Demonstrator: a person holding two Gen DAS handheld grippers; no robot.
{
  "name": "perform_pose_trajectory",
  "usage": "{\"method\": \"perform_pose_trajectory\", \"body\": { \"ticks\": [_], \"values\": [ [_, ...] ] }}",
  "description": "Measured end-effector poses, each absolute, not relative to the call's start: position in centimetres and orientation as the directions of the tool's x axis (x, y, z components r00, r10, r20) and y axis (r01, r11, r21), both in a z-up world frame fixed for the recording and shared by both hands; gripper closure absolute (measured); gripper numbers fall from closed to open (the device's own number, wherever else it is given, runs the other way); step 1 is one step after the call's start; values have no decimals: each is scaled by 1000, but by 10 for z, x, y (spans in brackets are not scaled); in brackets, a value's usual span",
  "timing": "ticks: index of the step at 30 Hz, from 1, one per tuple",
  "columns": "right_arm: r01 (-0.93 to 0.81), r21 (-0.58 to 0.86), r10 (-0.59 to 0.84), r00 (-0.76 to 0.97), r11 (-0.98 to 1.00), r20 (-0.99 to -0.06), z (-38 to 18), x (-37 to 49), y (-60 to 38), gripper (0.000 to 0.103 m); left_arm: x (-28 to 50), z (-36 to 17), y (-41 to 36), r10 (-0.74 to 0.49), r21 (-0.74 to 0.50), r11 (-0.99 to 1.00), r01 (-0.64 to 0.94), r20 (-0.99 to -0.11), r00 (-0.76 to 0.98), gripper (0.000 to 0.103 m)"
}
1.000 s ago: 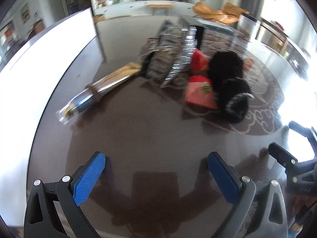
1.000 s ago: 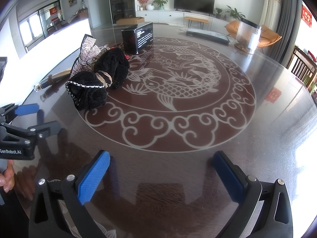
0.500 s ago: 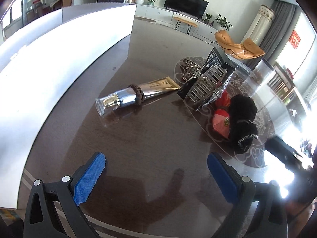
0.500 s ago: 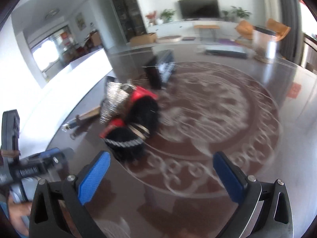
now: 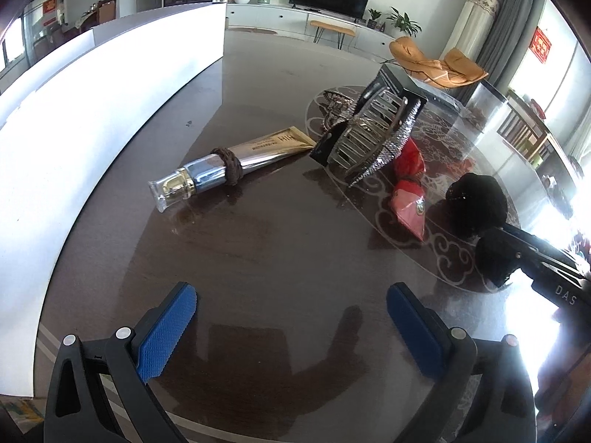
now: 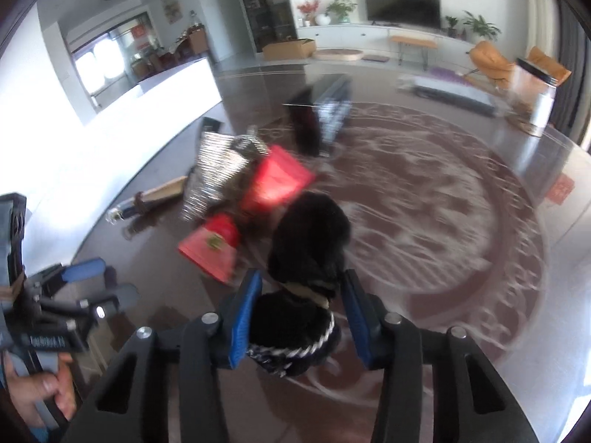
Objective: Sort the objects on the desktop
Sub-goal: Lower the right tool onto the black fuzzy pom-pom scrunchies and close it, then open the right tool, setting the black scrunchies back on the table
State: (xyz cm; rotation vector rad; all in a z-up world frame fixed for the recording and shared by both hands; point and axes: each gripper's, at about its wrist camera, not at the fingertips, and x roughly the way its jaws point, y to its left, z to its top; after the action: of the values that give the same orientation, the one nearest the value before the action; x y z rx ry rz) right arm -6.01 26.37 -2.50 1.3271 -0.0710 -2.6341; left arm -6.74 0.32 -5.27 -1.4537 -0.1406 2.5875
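Lying lengthwise away from the right gripper (image 6: pixel 299 317), the black furry bow (image 6: pixel 308 254) (silver-beaded trim nearest) sits between its partly closed, not visibly touching pads on the dark table (image 6: pixel 461 229); the left gripper (image 5: pixel 291 317) gapes empty.

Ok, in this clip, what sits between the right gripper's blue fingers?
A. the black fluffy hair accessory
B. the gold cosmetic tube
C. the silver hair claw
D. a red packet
A: in the right wrist view the black fluffy hair accessory lies between the right gripper fingers, which stand on either side of it; whether they already pinch it is unclear.
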Motion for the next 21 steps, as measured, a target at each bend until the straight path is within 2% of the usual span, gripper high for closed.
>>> {"method": "perform_pose_trajectory", "body": {
  "ticks": [7,8,9,11,12,18,21],
  "values": [
    [21,37,-42,-584,-999,-810,-17,-17,318,56,-60,-50,17,223,-149,-972,-184,-840,-496,0],
    [3,44,-38,-583,-999,-811,-19,-15,323,52,-61,-50,17,227,-154,-971,-185,-840,-493,0],
    [-10,53,-37,-580,-999,-813,-24,-16,329,38,-60,-50,17,228,-155,-970,-185,-840,-493,0],
    [-39,52,-20,-585,-998,-811,-30,-15,329,18,-59,-50,14,240,-170,-968,-182,-836,-493,0],
    [-46,49,-12,-592,-998,-806,-33,-14,327,16,-59,-50,13,245,-178,-967,-180,-835,-493,0],
    [-36,44,-15,-580,-998,-815,-46,-24,311,16,-60,-50,15,241,-174,-968,-178,-835,-494,0],
    [-31,23,-1,-590,-999,-807,-48,-23,307,12,-60,-51,19,216,-140,-973,-186,-843,-493,0]
  ]
}}
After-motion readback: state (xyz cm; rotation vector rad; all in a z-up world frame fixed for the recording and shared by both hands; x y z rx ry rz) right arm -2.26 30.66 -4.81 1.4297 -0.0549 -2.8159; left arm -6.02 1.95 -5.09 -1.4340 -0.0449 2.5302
